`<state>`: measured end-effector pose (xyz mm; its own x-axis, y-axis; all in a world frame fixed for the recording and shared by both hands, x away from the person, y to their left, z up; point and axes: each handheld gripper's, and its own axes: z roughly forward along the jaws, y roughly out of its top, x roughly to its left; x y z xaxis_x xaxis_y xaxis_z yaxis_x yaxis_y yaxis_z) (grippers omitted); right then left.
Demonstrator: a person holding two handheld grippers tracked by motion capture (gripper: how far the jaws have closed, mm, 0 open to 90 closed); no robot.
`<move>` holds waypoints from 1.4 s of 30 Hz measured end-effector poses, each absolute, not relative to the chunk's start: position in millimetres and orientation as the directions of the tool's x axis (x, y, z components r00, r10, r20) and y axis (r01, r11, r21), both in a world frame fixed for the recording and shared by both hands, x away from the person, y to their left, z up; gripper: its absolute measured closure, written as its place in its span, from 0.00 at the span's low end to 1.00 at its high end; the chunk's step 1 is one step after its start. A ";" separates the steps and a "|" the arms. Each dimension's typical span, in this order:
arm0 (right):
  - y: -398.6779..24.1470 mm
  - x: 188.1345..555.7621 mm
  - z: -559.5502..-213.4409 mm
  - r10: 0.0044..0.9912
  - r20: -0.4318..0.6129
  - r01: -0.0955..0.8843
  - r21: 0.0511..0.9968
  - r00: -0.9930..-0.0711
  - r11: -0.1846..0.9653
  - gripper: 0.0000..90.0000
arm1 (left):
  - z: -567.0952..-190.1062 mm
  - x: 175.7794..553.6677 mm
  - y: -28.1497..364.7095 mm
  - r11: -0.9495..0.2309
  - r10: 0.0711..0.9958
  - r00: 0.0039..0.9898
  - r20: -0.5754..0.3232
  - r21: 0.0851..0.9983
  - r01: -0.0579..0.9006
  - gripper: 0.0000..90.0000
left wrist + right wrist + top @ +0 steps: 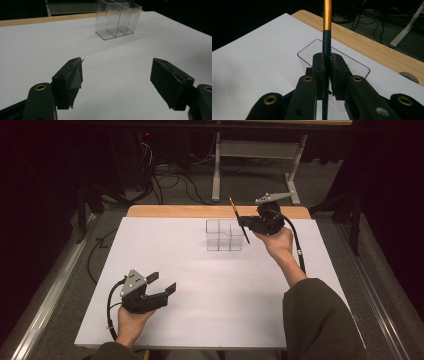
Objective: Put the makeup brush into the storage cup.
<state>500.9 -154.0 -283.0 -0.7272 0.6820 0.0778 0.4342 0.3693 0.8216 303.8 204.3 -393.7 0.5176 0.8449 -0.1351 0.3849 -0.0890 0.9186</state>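
Left to right: the left gripper (161,285), jaws wide and holding nothing, hovers low over the white surface (200,290), whose far edge shows bare wood. Mid-surface stands a clear divided organizer (225,235). Above its right end, the right gripper (243,222) clamps a dark, orange-tipped pencil (239,219), perhaps a brush. Cables (175,180) cross the dim floor behind.

White table sheet (200,285), floor cables (170,177)
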 end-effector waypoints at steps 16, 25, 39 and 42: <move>-147.9 505.9 -281.7 0.690 0.072 0.429 0.828 -0.720 0.361 0.94 | -393.5 303.3 204.0 -0.095 0.842 0.523 -0.132 0.918 0.385 0.29; -146.6 509.7 -281.5 0.693 0.074 0.422 0.838 -0.717 0.347 0.94 | -393.7 303.4 202.8 -0.094 0.842 0.523 -0.132 0.919 0.384 0.29; -142.3 517.2 -285.7 0.700 0.066 0.409 0.849 -0.711 0.335 0.94 | -393.8 303.7 202.9 -0.099 0.840 0.526 -0.130 0.918 0.385 0.29; -141.0 518.8 -286.7 0.707 0.064 0.409 0.850 -0.704 0.331 0.94 | -393.8 303.9 202.7 -0.099 0.840 0.526 -0.130 0.918 0.385 0.29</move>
